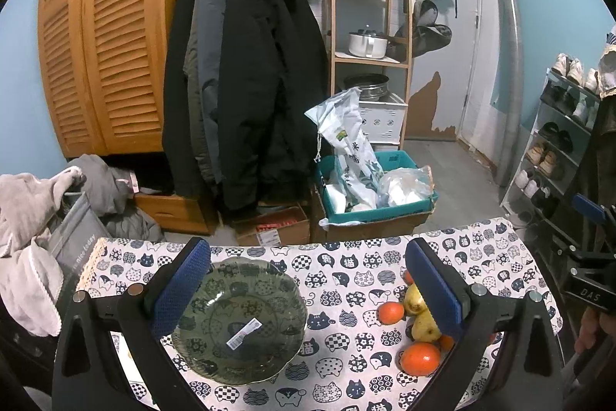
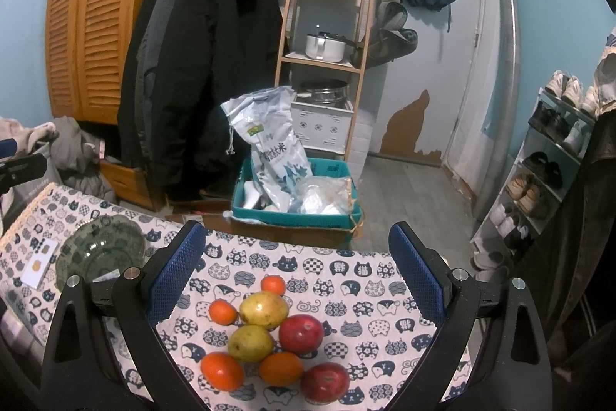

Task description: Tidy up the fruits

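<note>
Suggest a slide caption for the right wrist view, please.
Open right gripper above clustered oranges, pears and apples on a cat-print tablecloth; empty glass bowl at left.

clustered fruit (image 2: pixel 265 338) – four oranges, two yellow pears, two red apples | green glass plate (image 1: pixel 238 322) – empty, upright, apart

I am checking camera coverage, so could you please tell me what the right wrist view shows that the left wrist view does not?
Only the right wrist view shows the two red apples and all four oranges in the clear. Only the left wrist view shows the whole green glass plate, empty, with its sticker. Both show the pears, some oranges, the plate and the cat-print tablecloth. Each open hand-held gripper, left and right, holds nothing.
</note>
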